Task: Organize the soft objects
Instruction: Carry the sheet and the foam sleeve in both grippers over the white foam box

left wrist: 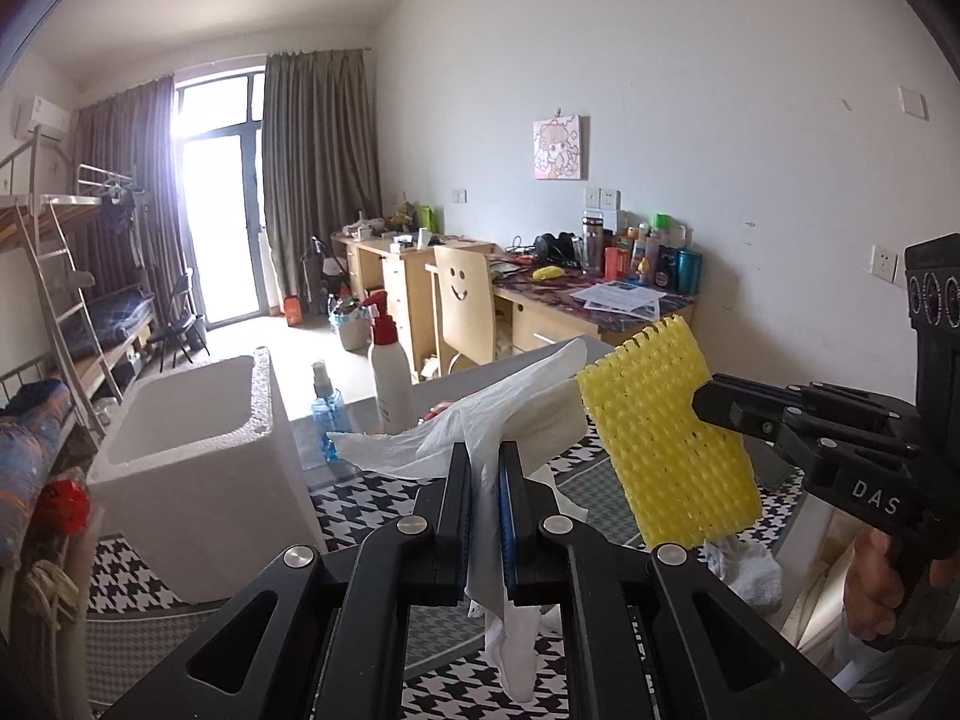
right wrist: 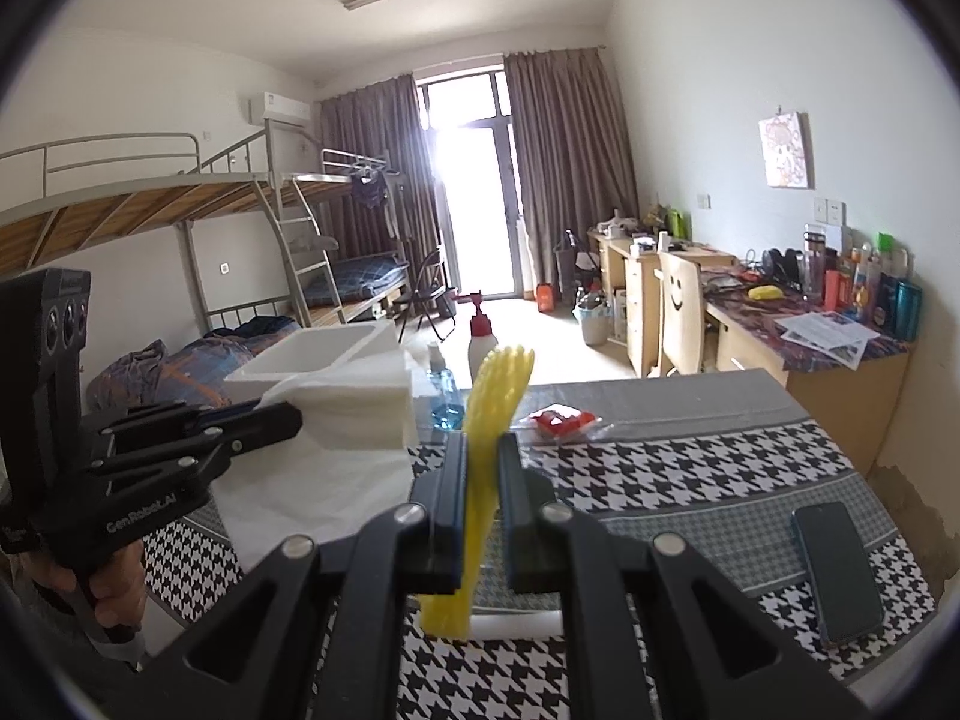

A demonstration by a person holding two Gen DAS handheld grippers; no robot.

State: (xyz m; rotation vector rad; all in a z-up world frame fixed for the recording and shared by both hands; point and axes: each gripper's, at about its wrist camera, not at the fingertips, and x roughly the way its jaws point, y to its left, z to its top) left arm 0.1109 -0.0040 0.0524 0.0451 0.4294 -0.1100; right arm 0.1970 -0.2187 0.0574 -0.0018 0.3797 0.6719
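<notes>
Holding two soft things in the air above a table covered in a black-and-white houndstooth cloth, a person works a hand-held gripper in each hand. Nearest, the left gripper has its fingers clamped together on a crumpled white paper tissue, which sticks up past the tips and trails below them. Just beside it, the right gripper has its fingers pinched on a yellow foam fruit net, a flat ribbed mesh sleeve held edge-up. The net and the tissue are close together, possibly touching at one corner. Under the net a small white cloth lies on the table, and towards the right edge a dark phone lies flat. Farther along the table stands a white foam box, open at the top and seemingly empty inside, the likely place for the soft items. Past it are a small blue spray bottle, a white pump bottle with a red top and a red-and-clear packet. By this view the task is at an early or middle stage: two items are picked up, none yet placed, and the white cloth is still to be collected.
</notes>
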